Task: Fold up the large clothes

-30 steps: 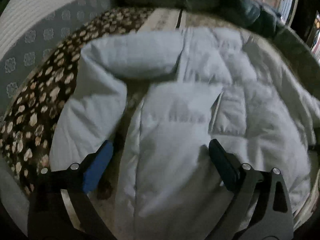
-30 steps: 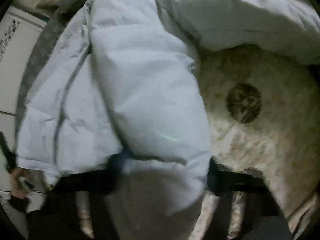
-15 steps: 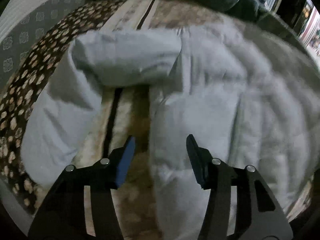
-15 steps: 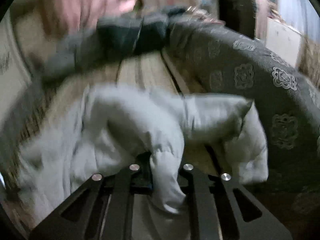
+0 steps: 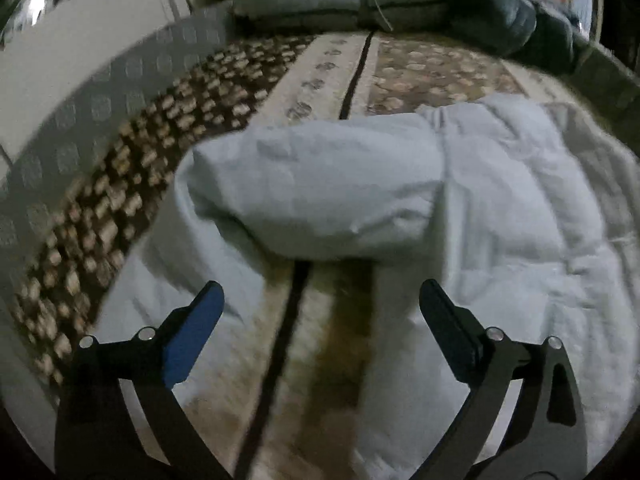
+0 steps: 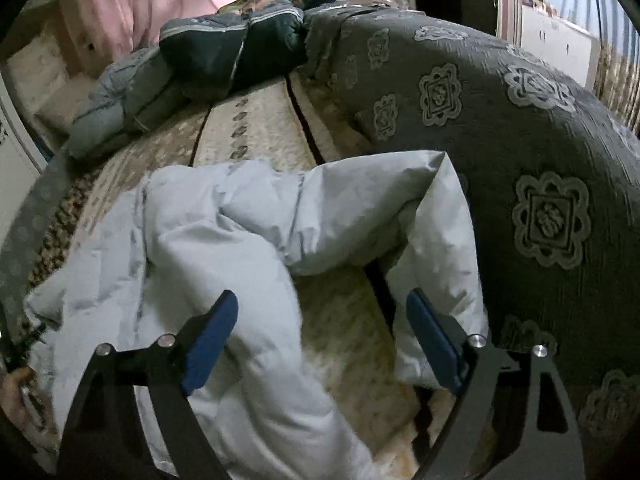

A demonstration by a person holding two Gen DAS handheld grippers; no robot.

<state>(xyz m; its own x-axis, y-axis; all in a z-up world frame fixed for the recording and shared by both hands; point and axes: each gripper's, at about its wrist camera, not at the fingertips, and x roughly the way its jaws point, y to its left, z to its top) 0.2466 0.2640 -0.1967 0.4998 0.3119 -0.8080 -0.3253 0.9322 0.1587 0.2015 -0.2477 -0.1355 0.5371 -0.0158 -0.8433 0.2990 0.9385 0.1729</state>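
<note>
A: Where is the pale blue padded jacket (image 5: 500, 216)?
B: It lies on the patterned bed cover (image 5: 340, 68), one sleeve (image 5: 316, 184) folded across.
A: And the left hand-held gripper (image 5: 320, 312)?
B: Its jaws are opening, nothing between them. The right hand-held gripper (image 6: 320, 320) is opening too, above the jacket, gripping nothing.

light: dim, indoor | blur: motion smear in left wrist view | edges: fisheye bending, black corners
</note>
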